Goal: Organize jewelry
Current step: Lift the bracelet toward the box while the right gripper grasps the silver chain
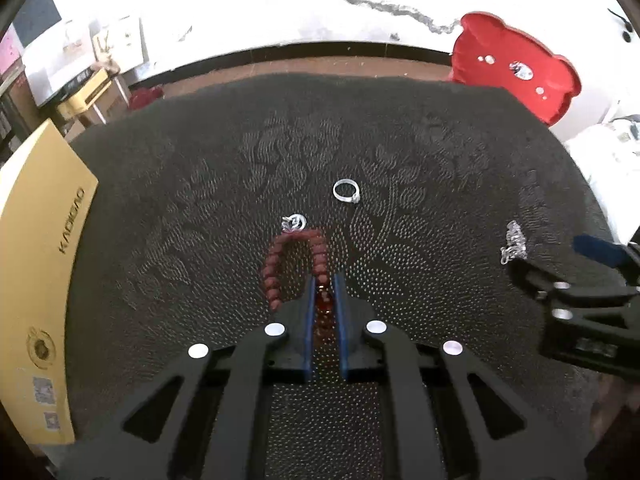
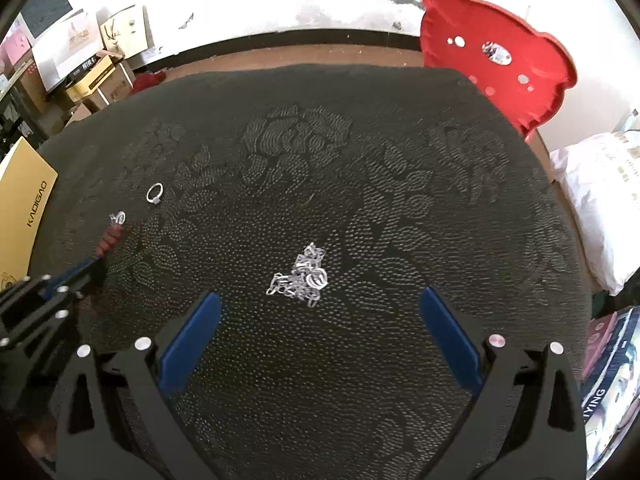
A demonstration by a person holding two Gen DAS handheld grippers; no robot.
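Observation:
A red bead bracelet (image 1: pixel 280 258) lies on the dark patterned cloth (image 1: pixel 200 220). My left gripper (image 1: pixel 325 280) is shut on the bracelet's near end. A small silver charm (image 1: pixel 294 223) lies at the bracelet's far end, and a silver ring (image 1: pixel 346 191) lies beyond it. A silver chain pile (image 2: pixel 302 278) lies just ahead of my right gripper (image 2: pixel 320 304), which is open and empty above the cloth. The chain (image 1: pixel 514 242) and right gripper (image 1: pixel 560 264) show at the right of the left wrist view. The ring (image 2: pixel 154 193) and bracelet (image 2: pixel 110 240) show at the left of the right wrist view.
A tan cardboard box (image 1: pixel 36 260) lies at the cloth's left edge. A red bear-shaped chair back (image 2: pixel 496 64) stands beyond the far right corner. White bags (image 2: pixel 600 192) lie to the right. Boxes (image 2: pixel 92 76) are stacked on the floor at far left.

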